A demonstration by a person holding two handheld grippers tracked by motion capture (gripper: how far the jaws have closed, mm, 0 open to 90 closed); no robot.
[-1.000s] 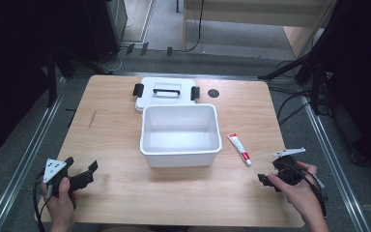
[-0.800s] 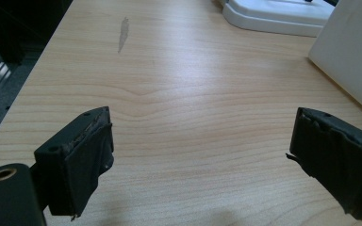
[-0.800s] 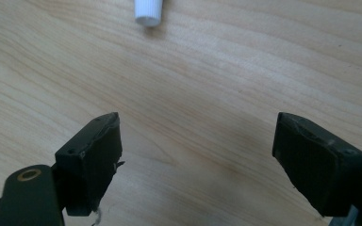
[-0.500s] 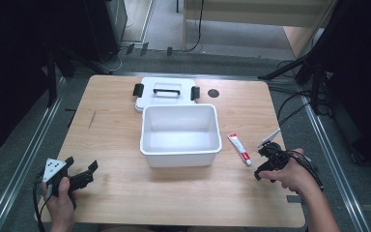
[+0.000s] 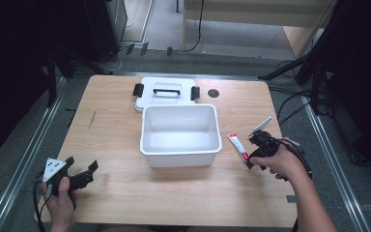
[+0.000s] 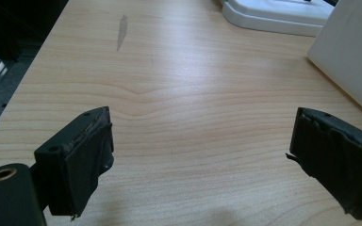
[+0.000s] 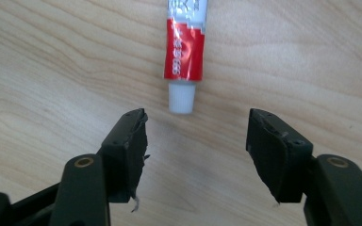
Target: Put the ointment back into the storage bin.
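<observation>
- On the worktop (image 5: pixel 116 130), right of centre: red-and-white tube (image 5: pixel 238 146), lying flat just beside the right wall of the white bin (image 5: pixel 181 157), not touching it.
- Tube cap end pointing toward the person's side; in the right gripper view, white cap (image 7: pixel 180 98) aimed straight at the gap betw. the jaws.
- Right tongs (image 5: pixel 249 153) at the tube's near end, held in the right hand (image 5: pixel 278 163) w/ cable trailing off to the right.
- Right tongs (image 7: pixel 195 141): released, jaws just been closing in, now partway; nothing betw. the pads, bare wood only. Cap just ahead of the jaw tips, no contact.
- Left tongs (image 5: pixel 84 176) near the front-left corner of the worktop, gripped by the left hand (image 5: pixel 58 198), grey three-cornered plate (image 5: pixel 52 168) on top.
- Left tongs (image 6: pixel 198 150): released, jaws wide apart, grasping nothing; plain wood grain betw. them, corner of the bin at far right.
- White bin mid-worktop, open, inside bare.
- White lid (image 5: pixel 166 92) w/ handle and two black clips lying flat behind the bin, touching or nearly touching its back wall; can't tell which.
- Small dark round hole (image 5: pixel 213 93) in the worktop just right of the lid.
</observation>
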